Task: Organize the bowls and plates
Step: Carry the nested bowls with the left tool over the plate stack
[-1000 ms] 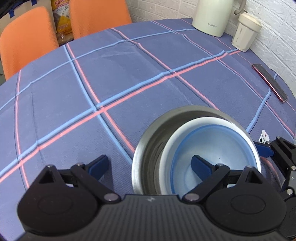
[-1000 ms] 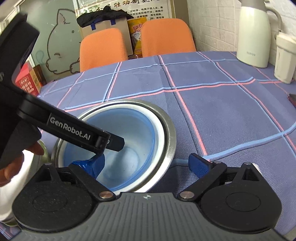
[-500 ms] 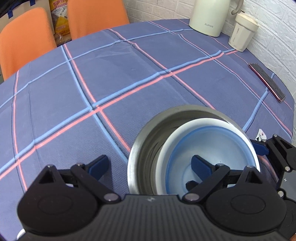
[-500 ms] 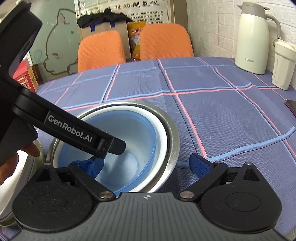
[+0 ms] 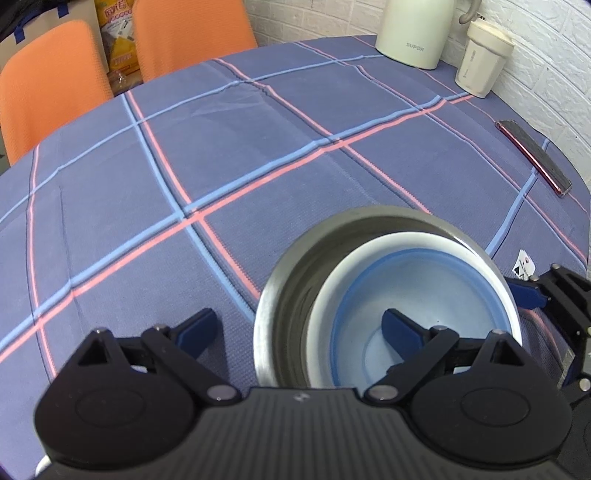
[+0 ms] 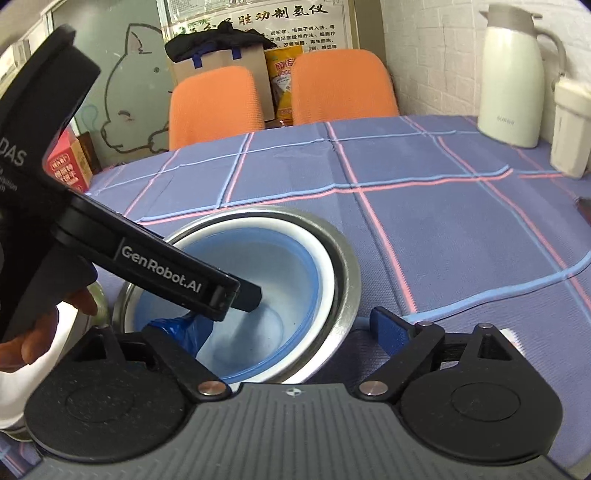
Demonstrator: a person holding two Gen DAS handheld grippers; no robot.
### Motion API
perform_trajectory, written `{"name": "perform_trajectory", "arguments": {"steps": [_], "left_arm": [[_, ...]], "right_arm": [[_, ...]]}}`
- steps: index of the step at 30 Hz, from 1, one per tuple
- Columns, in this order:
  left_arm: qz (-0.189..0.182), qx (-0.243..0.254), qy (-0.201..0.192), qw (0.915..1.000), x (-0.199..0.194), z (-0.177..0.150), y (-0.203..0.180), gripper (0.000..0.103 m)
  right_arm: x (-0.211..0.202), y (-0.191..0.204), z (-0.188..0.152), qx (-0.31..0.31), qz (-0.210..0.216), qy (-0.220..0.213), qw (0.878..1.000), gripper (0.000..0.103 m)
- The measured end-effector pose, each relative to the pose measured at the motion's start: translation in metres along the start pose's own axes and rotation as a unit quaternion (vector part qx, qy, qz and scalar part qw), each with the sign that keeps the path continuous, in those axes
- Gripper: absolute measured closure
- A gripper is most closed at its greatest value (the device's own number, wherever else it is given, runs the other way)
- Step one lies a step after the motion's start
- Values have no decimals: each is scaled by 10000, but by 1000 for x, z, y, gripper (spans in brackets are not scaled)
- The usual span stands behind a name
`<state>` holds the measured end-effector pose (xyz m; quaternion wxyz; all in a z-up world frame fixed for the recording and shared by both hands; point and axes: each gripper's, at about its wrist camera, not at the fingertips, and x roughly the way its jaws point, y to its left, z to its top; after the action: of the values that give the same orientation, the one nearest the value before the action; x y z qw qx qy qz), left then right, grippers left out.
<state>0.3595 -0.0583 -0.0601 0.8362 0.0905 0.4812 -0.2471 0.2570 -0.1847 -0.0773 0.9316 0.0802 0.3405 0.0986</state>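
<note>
A blue bowl with a white rim (image 5: 436,291) (image 6: 295,266) sits nested inside a steel bowl (image 5: 291,273) (image 6: 347,273) on the checked tablecloth. My left gripper (image 5: 299,326) is open across the bowls' left side, with one finger outside on the cloth and the other inside the blue bowl. My right gripper (image 6: 282,326) is open across the right side, its left finger inside the blue bowl and its right finger outside. In the right wrist view the left gripper's finger (image 6: 236,293) reaches into the bowl. The right gripper's fingertip (image 5: 526,291) shows at the bowl's right edge.
A cream kettle (image 5: 410,29) (image 6: 511,77) and a lidded cup (image 5: 480,59) stand at the far right by the brick wall. A phone (image 5: 533,157) lies near the right edge. Two orange chairs (image 6: 280,99) stand behind. A hand (image 6: 44,328) and another steel dish (image 6: 92,306) are at left.
The right wrist view has tilted up slightly, showing more of the wall and chairs. The bowls and both open grippers keep their places.
</note>
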Motion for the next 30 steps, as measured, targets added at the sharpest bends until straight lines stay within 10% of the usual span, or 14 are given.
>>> {"name": "perform_trajectory", "arguments": {"steps": [18, 30], "left_arm": [[-333, -24, -376, 9987, -49, 23, -22, 29], [871, -886, -280, 9919, -128, -82, 49, 27]], "right_arm": [[-37, 29, 34, 54, 212, -341, 9992, 24], [-36, 129, 4, -563, 1745, 110, 9830, 24]]}}
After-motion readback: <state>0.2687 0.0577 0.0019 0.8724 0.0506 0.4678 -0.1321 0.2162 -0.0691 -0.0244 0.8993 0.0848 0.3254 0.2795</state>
